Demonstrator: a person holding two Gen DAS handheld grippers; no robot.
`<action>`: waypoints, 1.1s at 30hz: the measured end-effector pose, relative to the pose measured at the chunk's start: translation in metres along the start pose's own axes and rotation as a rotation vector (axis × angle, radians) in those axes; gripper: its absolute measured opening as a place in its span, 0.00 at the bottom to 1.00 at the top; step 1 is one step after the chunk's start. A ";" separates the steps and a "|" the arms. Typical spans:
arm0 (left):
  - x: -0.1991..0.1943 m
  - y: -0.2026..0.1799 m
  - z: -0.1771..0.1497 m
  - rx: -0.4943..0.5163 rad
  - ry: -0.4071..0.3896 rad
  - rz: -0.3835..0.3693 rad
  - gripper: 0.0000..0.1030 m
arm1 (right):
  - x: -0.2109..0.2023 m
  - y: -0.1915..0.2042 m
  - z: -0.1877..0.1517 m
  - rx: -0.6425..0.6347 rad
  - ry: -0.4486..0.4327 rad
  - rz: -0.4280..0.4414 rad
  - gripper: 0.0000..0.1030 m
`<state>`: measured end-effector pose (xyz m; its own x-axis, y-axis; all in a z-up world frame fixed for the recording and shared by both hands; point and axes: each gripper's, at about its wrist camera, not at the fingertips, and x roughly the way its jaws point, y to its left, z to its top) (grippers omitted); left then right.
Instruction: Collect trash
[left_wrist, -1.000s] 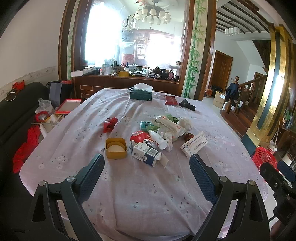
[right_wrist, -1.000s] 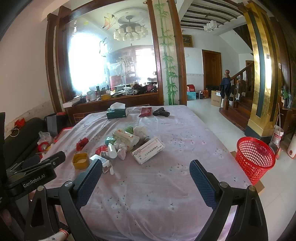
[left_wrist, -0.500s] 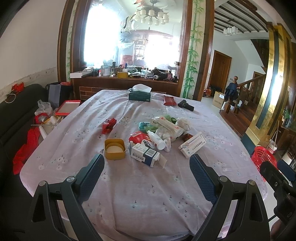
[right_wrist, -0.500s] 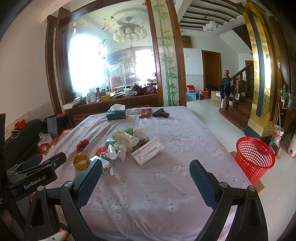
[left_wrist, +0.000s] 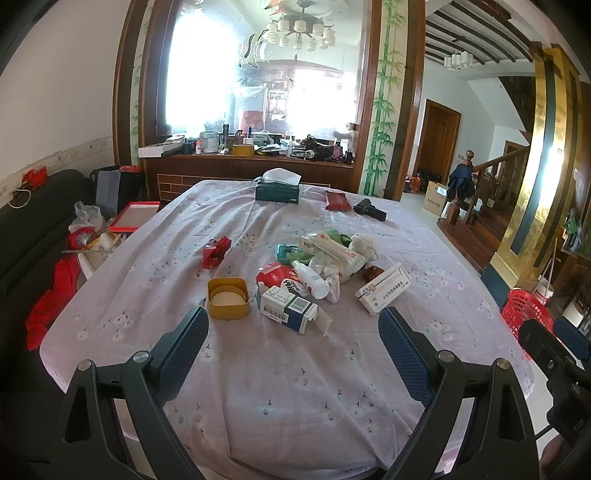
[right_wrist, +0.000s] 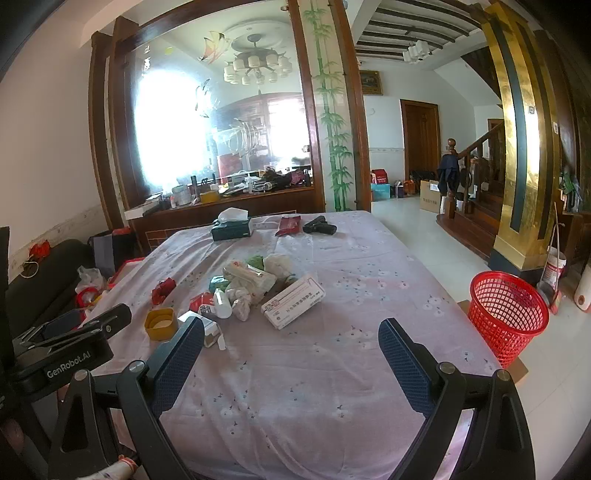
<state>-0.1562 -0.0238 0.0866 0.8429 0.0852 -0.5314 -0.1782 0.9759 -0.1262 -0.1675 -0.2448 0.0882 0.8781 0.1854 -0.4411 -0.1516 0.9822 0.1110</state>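
Left gripper (left_wrist: 293, 332): jaws spread wide, nothing held, poised above the near edge of the lilac flower-print tablecloth (left_wrist: 295, 387). Right gripper (right_wrist: 291, 343): likewise spread and empty, over the same near edge.

Just beyond the left gripper lie a square yellow plastic lid (left_wrist: 227, 298) and a white-and-green cardboard medicine box (left_wrist: 290, 306), flap open. Behind them sits the main trash heap (left_wrist: 325, 258) (bottle, wrappers, crumpled tissue), with a long white carton (left_wrist: 384, 292) at its right and a crumpled red wrapper (left_wrist: 216, 252) apart to the left.

A red mesh plastic wastebasket (right_wrist: 508, 314) stands on the floor right of the table.

Assessment: approach stage; nothing collected yet. The next move likely calls for advancing onto the nearest item, closing on it, then carrying it to the basket.
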 end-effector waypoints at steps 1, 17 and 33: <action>-0.001 0.001 0.001 0.000 0.000 0.000 0.90 | 0.000 0.000 0.000 0.000 0.000 0.001 0.94; 0.010 0.018 0.020 -0.046 0.006 -0.010 0.89 | 0.016 -0.004 0.003 0.044 0.004 0.031 0.94; 0.069 0.049 0.020 -0.097 0.120 0.012 0.89 | 0.066 -0.002 0.005 0.024 0.090 0.120 0.92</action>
<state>-0.0966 0.0335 0.0600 0.7746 0.0667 -0.6289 -0.2412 0.9504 -0.1963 -0.1071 -0.2345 0.0633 0.8096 0.3046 -0.5017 -0.2412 0.9520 0.1887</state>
